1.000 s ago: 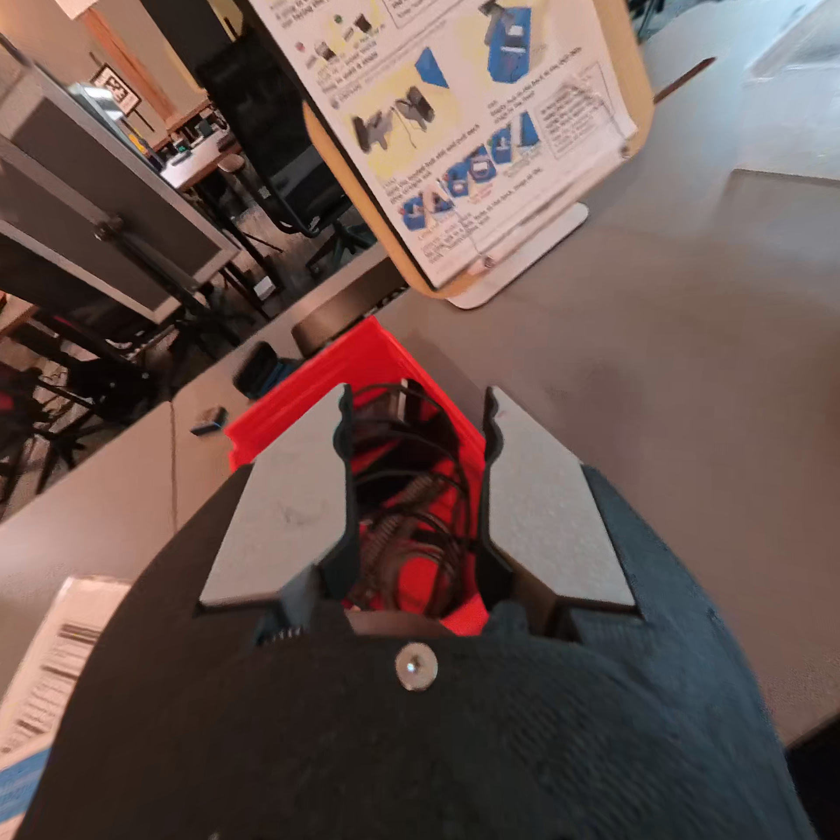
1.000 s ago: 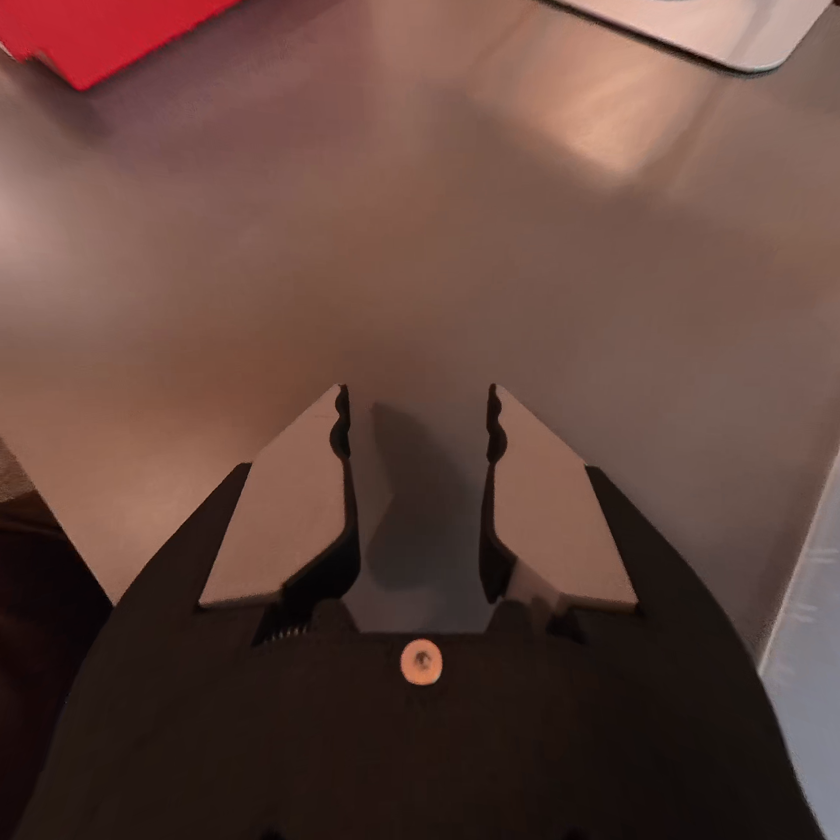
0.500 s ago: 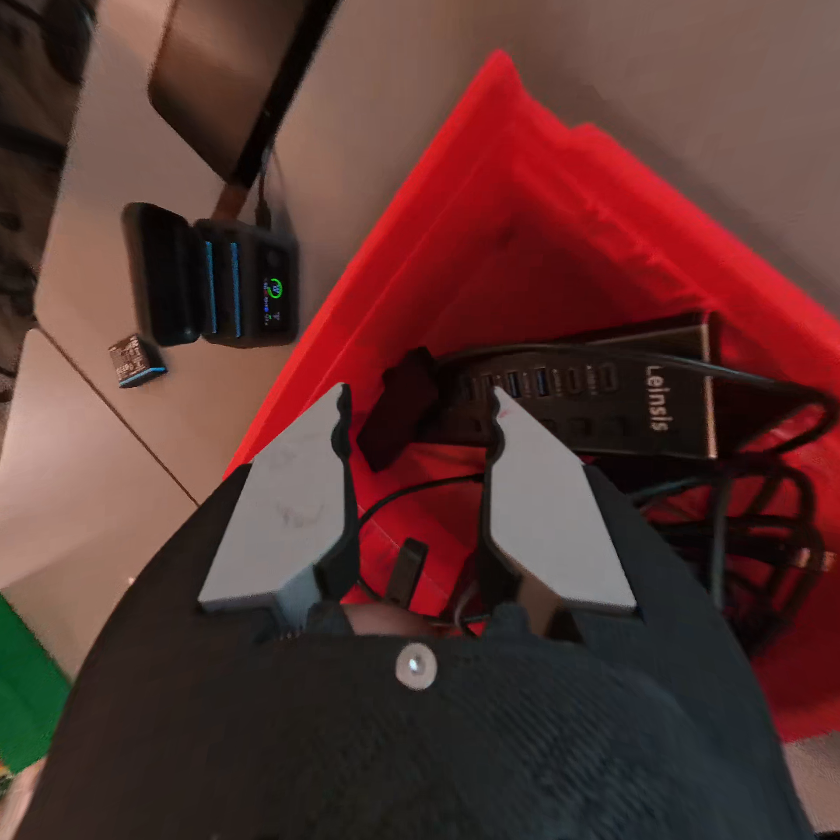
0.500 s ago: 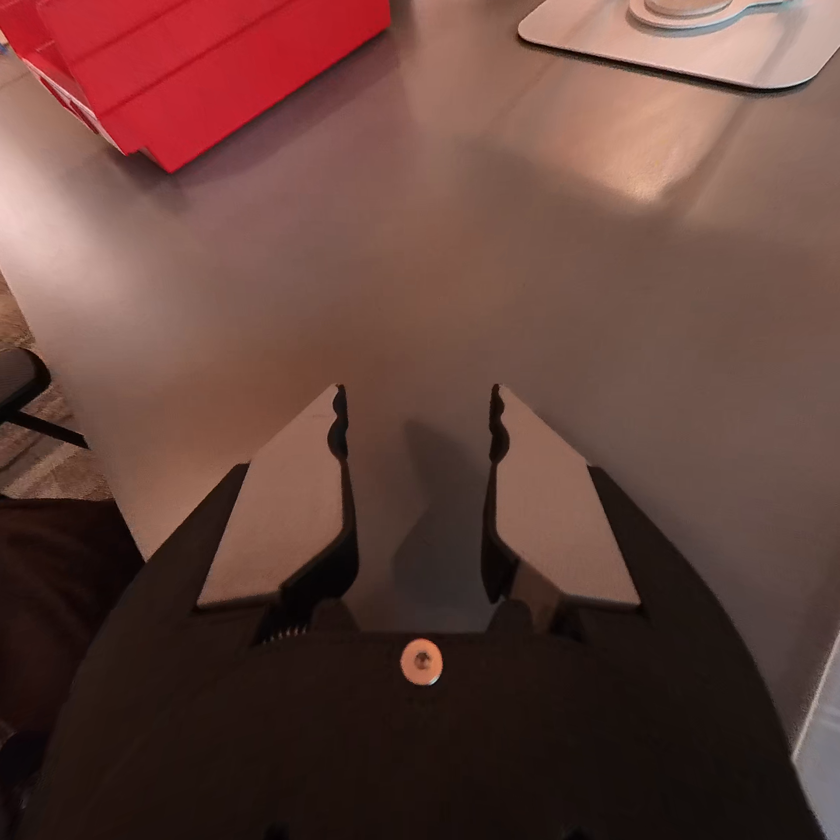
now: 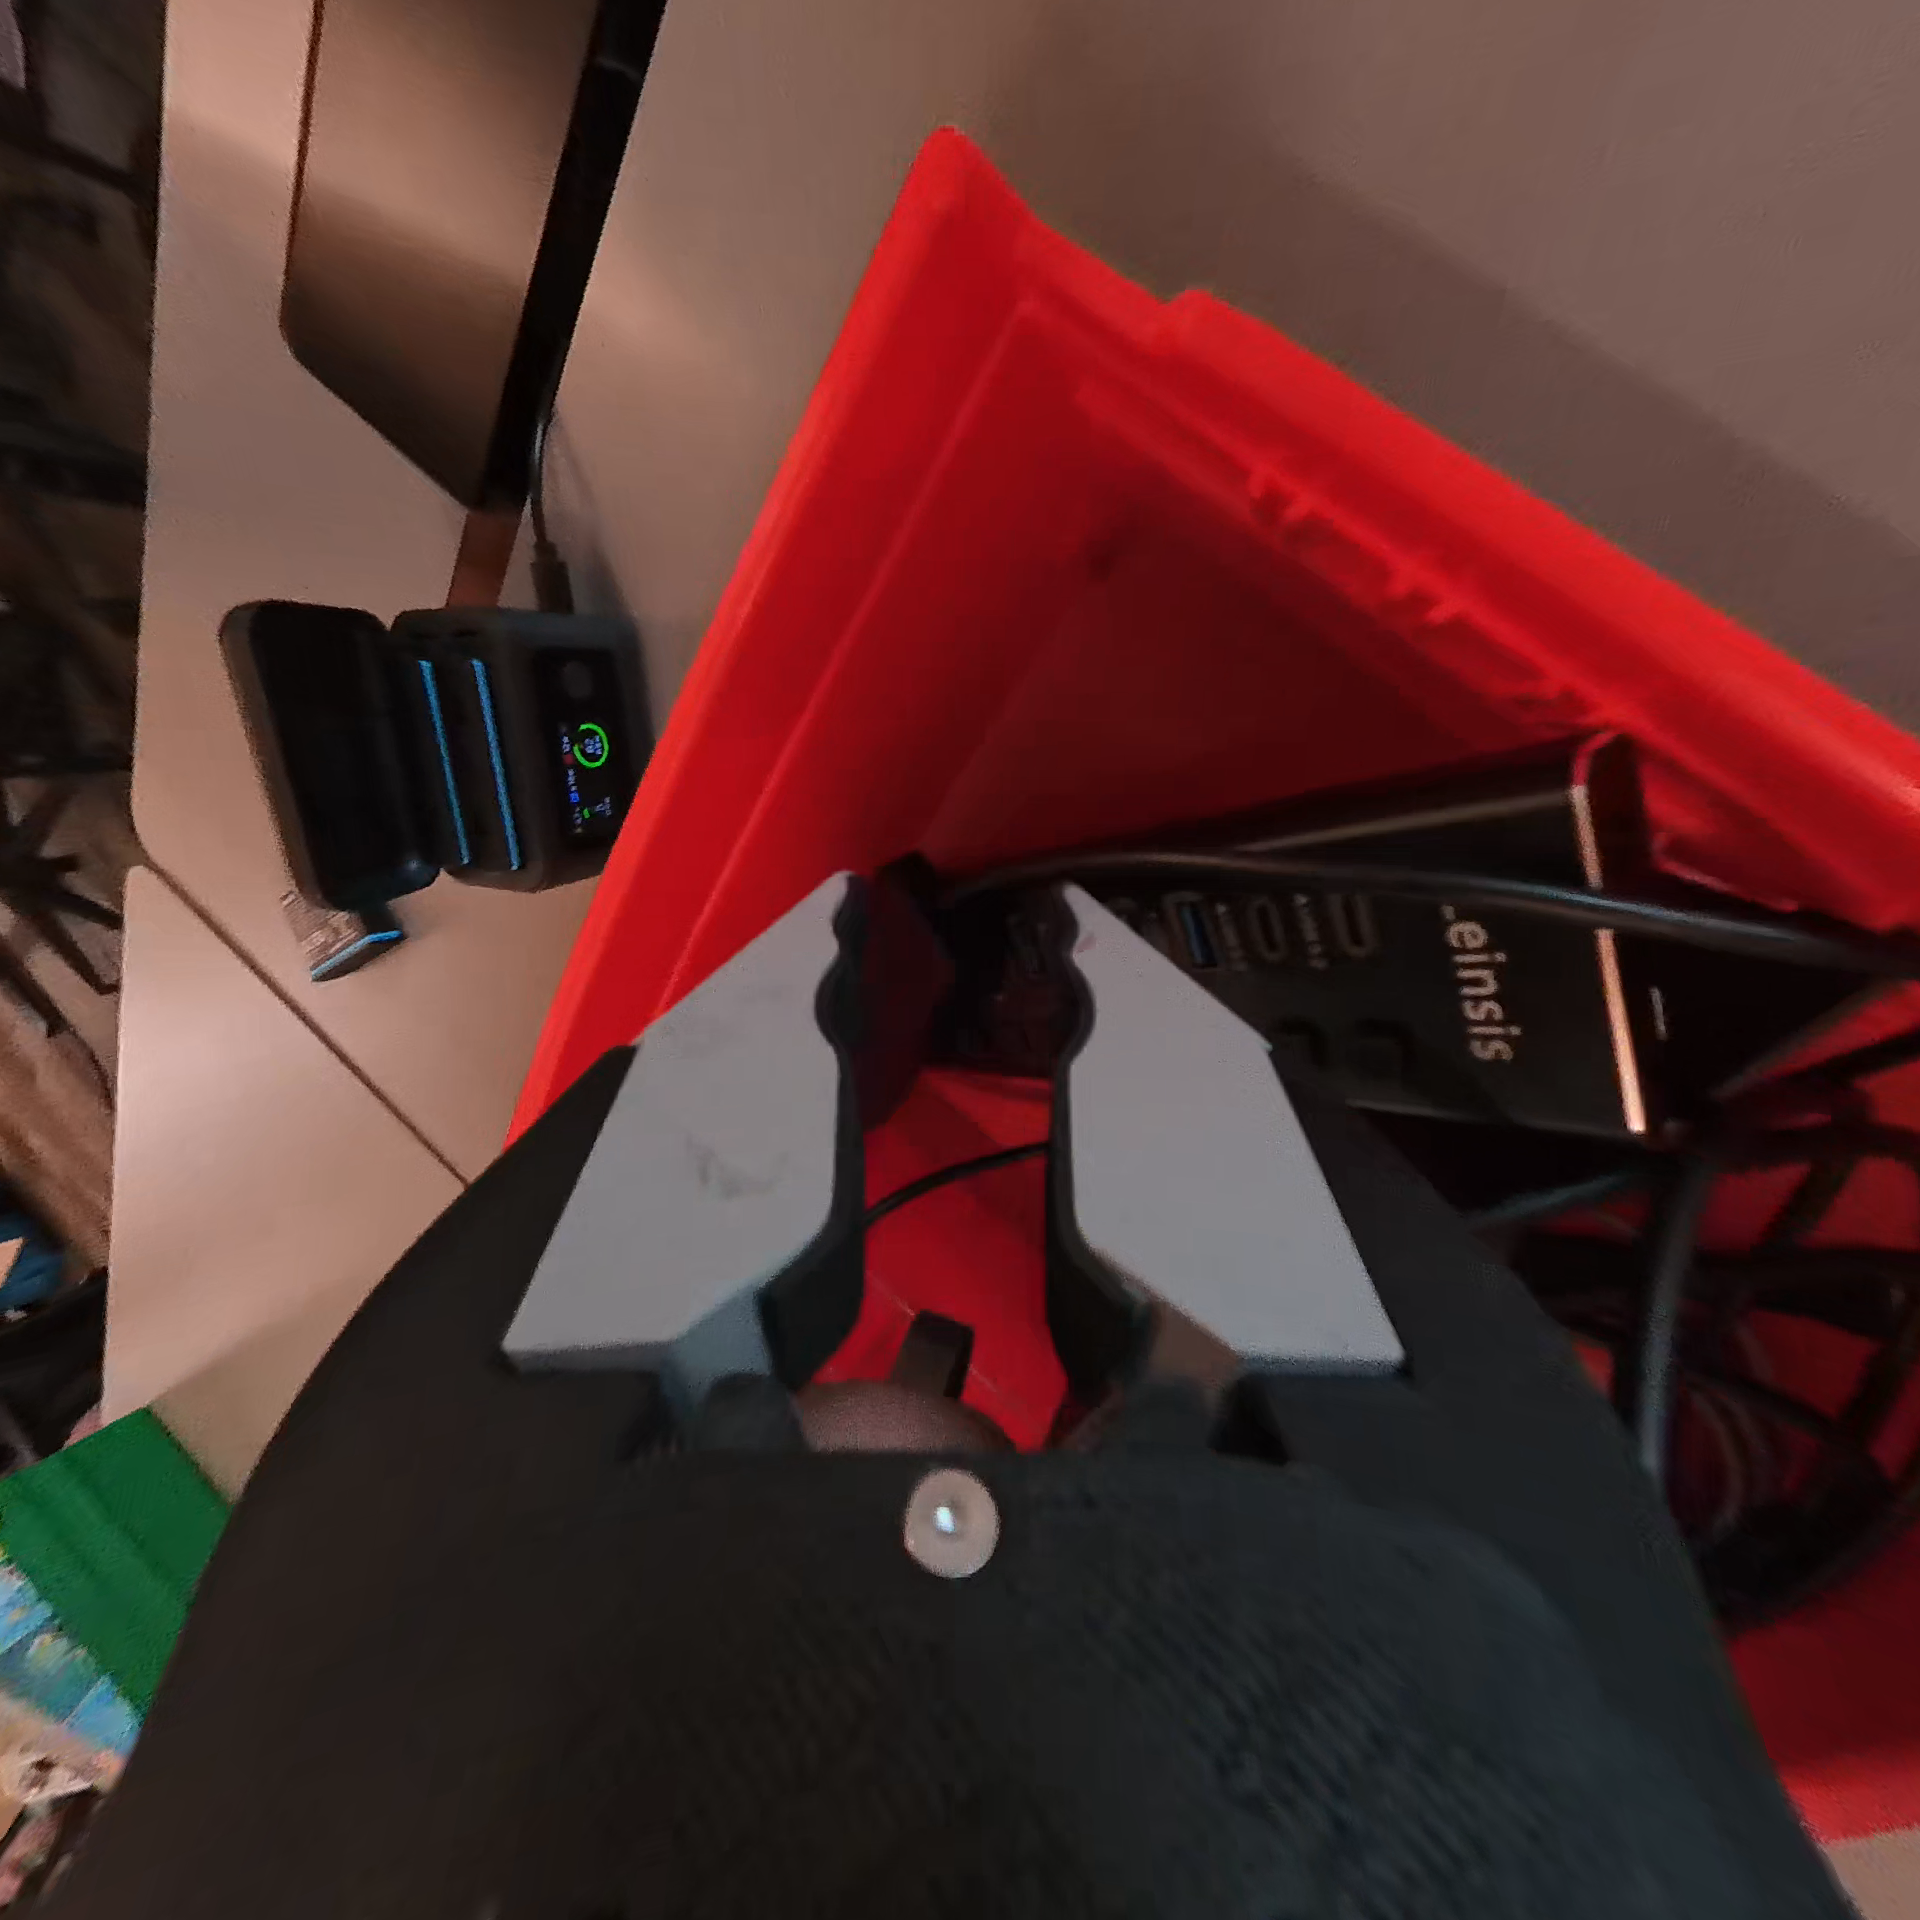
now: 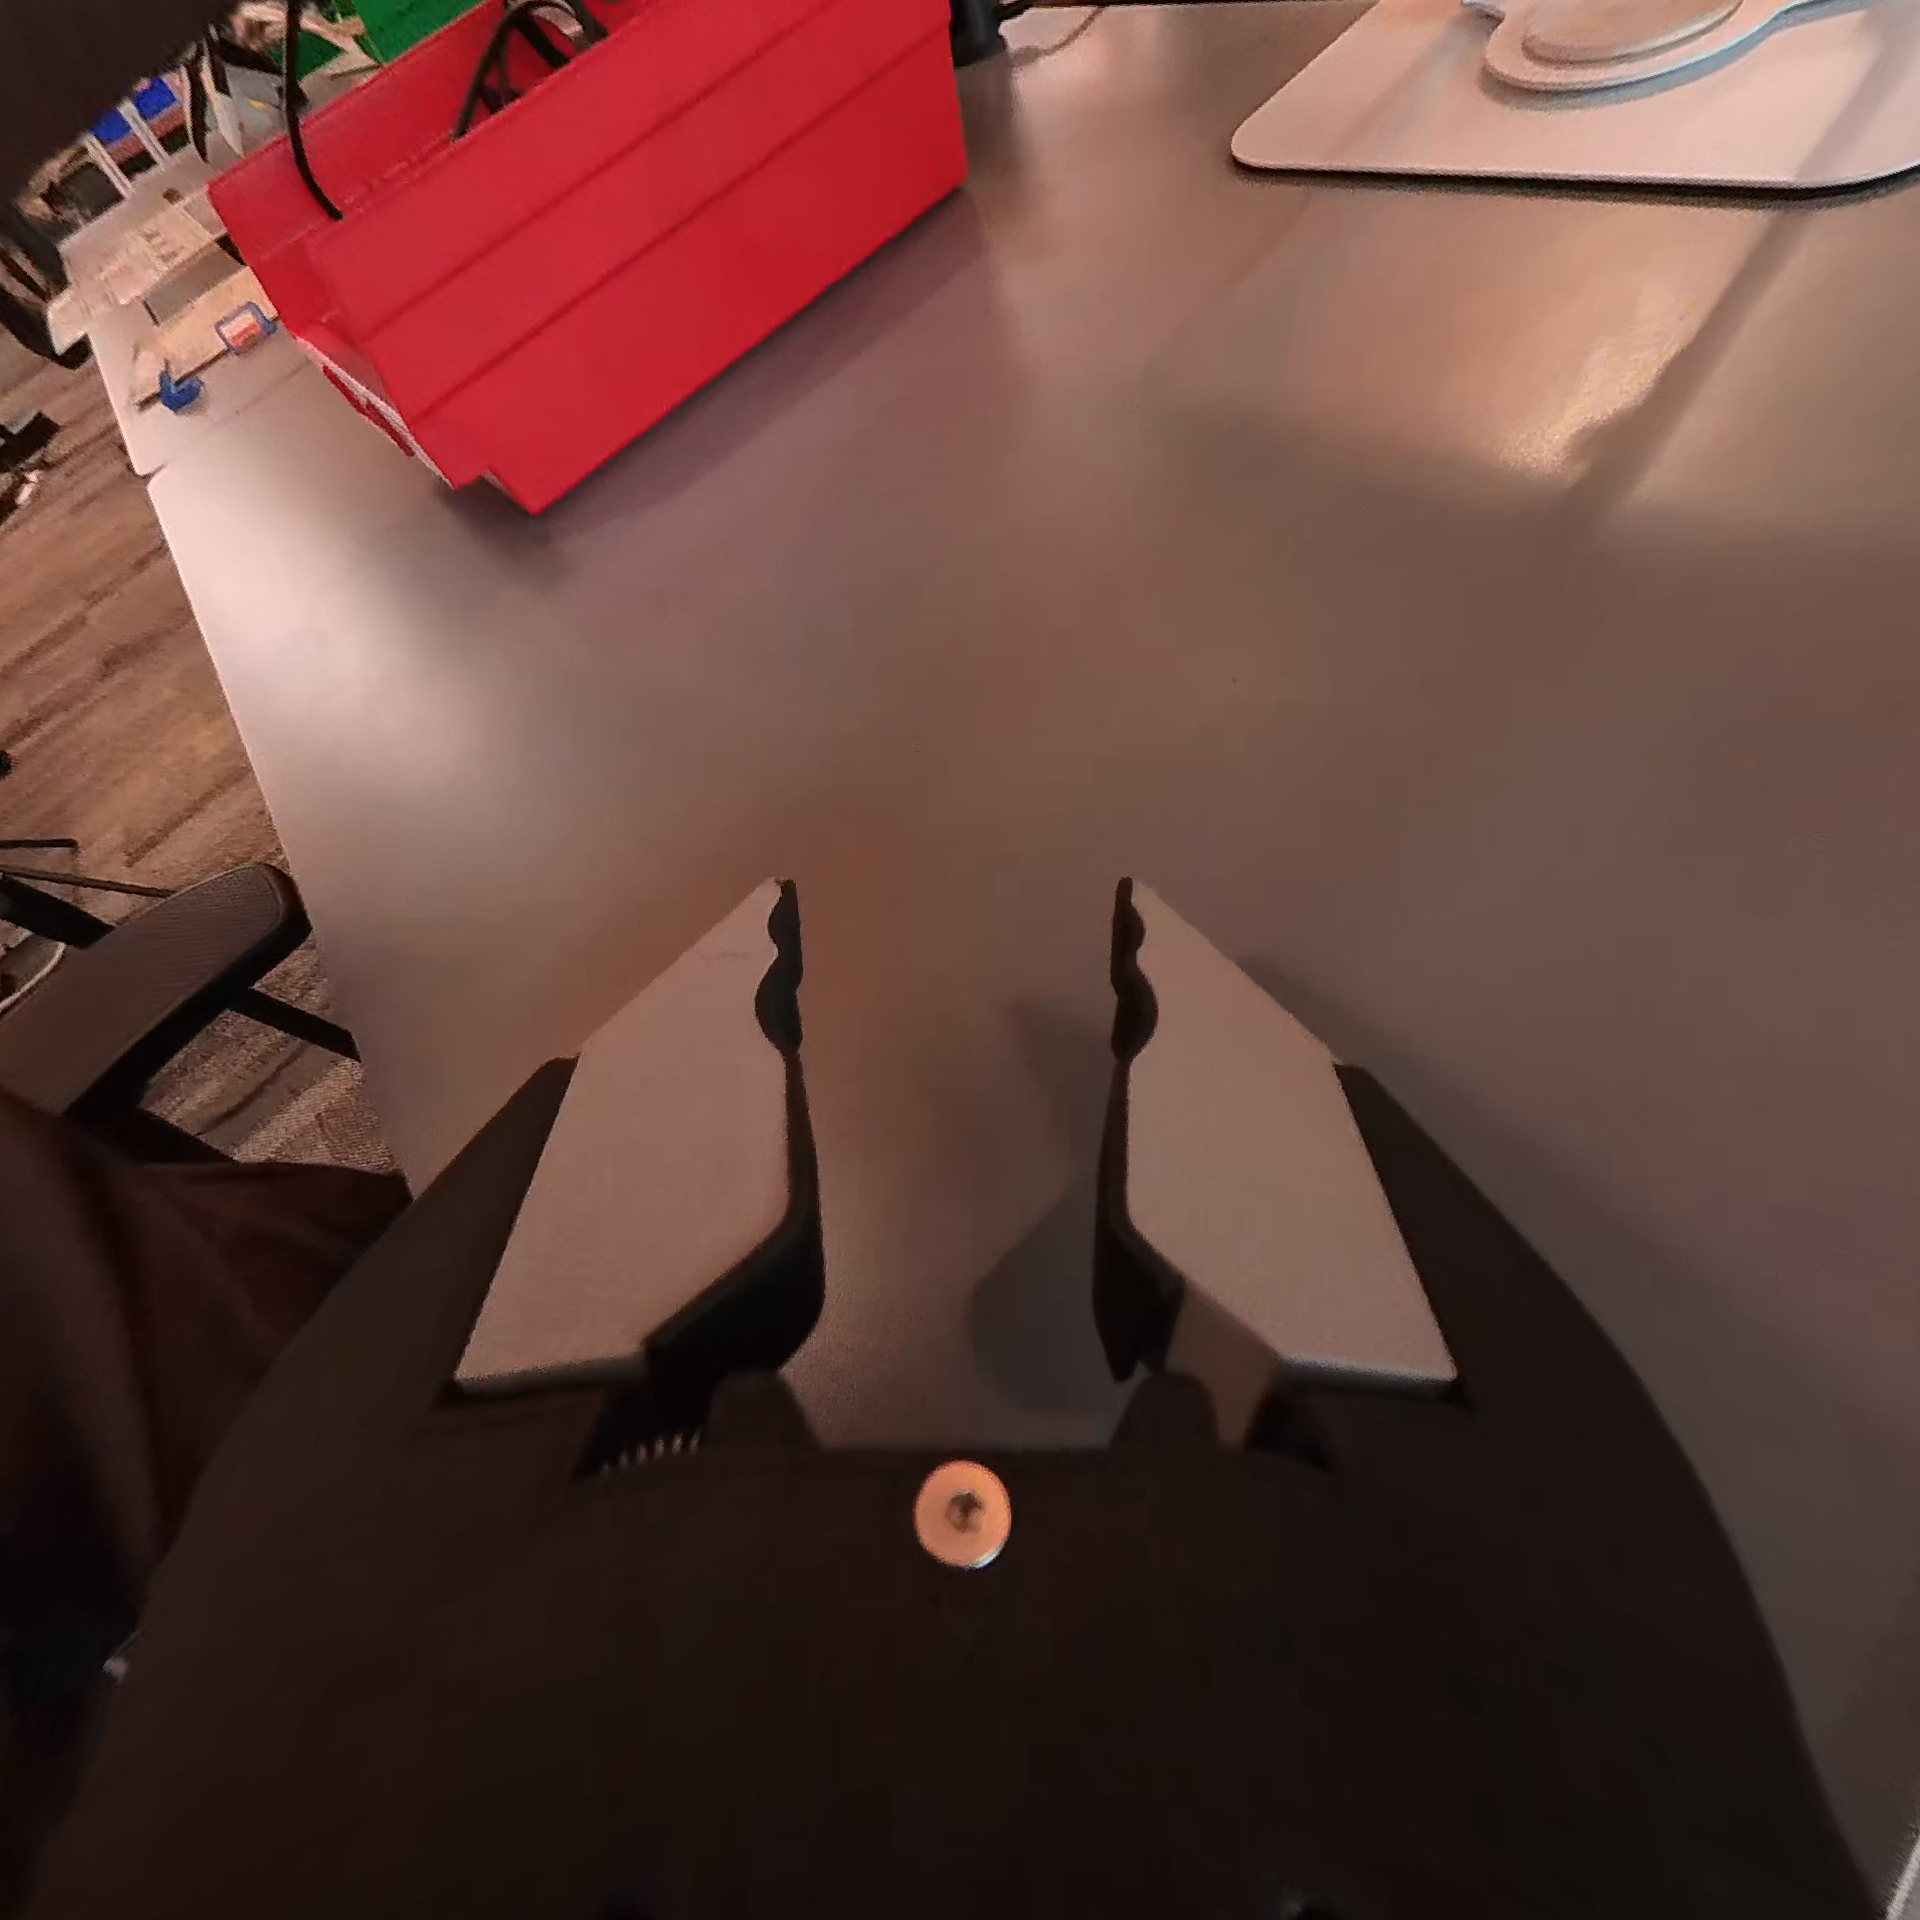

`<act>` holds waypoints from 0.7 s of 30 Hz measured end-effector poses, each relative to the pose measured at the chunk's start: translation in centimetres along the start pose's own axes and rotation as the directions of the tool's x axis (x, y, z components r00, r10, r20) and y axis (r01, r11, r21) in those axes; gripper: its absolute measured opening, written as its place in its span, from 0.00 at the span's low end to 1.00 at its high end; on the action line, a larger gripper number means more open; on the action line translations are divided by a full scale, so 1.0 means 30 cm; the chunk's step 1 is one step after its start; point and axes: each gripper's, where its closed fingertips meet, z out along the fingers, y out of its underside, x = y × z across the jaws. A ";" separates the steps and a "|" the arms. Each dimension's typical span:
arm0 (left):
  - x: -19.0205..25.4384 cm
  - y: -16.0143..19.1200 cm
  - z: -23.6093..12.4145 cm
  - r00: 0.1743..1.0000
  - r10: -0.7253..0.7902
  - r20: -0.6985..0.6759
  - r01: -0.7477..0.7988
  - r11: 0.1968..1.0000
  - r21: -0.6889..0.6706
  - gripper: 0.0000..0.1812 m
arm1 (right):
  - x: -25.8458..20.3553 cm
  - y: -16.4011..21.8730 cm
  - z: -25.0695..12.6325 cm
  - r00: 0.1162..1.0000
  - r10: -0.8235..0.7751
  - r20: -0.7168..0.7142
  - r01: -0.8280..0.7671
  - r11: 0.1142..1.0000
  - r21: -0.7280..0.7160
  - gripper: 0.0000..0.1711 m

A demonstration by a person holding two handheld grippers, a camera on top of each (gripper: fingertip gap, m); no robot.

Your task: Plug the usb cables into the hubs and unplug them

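Observation:
In the left wrist view a red bin (image 5: pixel 1143 520) holds a black USB hub (image 5: pixel 1455 997) with a row of ports, and a tangle of black cables (image 5: pixel 1662 1351). A black plug (image 5: pixel 904 977) with a cable running off it sits at the hub's left end. My left gripper (image 5: pixel 956 914) is down inside the bin, its jaws narrowed around that end of the hub and the plug. My right gripper (image 6: pixel 945 904) is open and empty, low over the bare grey table (image 6: pixel 1247 623). The red bin also shows in the right wrist view (image 6: pixel 623 239), at the far left.
A black charger case with a lit display (image 5: pixel 488 748) and a small battery (image 5: pixel 343 935) lie left of the bin. A green object (image 5: pixel 94 1538) is at the lower left. A white stand base (image 6: pixel 1558 135) sits far right. The table's left edge, a chair (image 6: pixel 156 966) and floor lie left.
My left gripper has tilted down into the bin, moved up to the hub's left end and narrowed its jaws around it. My right gripper has drawn back, still open.

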 end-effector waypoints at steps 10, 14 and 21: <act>0.006 -0.028 0.081 0.999 0.036 -0.017 -0.036 0.999 -0.004 0.07 | -0.011 -0.003 -0.003 0.999 0.019 0.038 -0.019 1.000 0.008 0.33; -0.032 -0.045 0.065 0.984 0.128 0.127 -0.132 0.991 0.025 0.02 | -0.011 -0.004 -0.002 0.998 0.033 0.050 -0.034 0.999 0.008 0.33; -0.217 -0.171 -0.335 0.936 -0.067 0.346 -0.060 0.937 0.344 0.01 | -0.012 -0.012 -0.010 0.998 0.028 0.052 -0.030 0.999 0.029 0.32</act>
